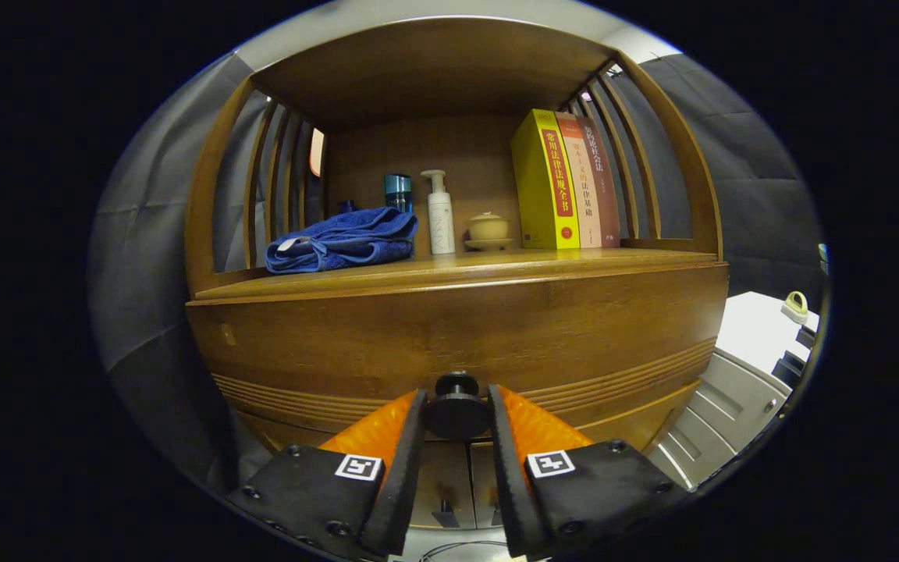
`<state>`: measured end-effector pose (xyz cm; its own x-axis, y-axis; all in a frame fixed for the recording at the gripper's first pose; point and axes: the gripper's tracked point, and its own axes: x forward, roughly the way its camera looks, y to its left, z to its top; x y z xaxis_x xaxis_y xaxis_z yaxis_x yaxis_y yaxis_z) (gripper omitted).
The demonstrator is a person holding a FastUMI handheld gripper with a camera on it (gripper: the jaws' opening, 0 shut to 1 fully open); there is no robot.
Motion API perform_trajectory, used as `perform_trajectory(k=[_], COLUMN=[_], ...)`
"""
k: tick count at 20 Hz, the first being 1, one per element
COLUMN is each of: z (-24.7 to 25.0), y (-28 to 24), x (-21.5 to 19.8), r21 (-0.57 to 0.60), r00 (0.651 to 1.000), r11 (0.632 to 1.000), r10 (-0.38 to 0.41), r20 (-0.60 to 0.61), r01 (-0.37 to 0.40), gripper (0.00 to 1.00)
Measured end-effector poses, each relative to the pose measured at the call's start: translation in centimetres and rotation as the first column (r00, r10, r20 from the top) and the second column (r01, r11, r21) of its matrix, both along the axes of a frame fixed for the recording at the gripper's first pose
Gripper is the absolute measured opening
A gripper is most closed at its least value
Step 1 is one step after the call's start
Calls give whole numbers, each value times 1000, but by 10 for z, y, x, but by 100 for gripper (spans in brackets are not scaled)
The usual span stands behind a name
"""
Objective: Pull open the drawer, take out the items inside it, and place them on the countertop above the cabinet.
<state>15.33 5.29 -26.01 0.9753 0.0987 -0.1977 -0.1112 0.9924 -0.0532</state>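
A wooden cabinet's drawer front [457,328] stretches across just ahead of me, closed flush with the cabinet body. Its round dark knob [457,406] sits between my two fingers, and my gripper [457,417] is shut on it, one finger pressing each side. The countertop [465,269] runs above the drawer as a wooden shelf under a slatted hutch. The drawer's inside is hidden.
On the countertop lie a folded blue towel [344,240], a teal cup [398,192], a white pump bottle [440,212], a small lidded tea cup [488,228] and three upright books [565,181]. White furniture [746,375] stands to the cabinet's right. Lower cabinet doors [453,480] show below the fingers.
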Motion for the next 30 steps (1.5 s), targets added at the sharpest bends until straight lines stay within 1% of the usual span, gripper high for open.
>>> perform_trajectory(k=[4,7,8,19,22,25,30], z=[-1,-3,-2,-1,-6,-10,-10], y=[1,-2,-2,-12,-15,-15,-22], x=[2,-6,-13,-97,-122,-138,-159], r21=[0,-5,-9,-6,-3,-29,-10], r00=[1000,1000,1000,1000,1000,999,998], r11=[1000,1000,1000,1000,1000,999,1000], r10=[4,-2,0,2,-16,-18,4], r20=[3,2,3,-20,-24,-38,-59], r01=[-4,2,0,-2,16,17,-5], gripper=[46,40,37,36,36,36,36])
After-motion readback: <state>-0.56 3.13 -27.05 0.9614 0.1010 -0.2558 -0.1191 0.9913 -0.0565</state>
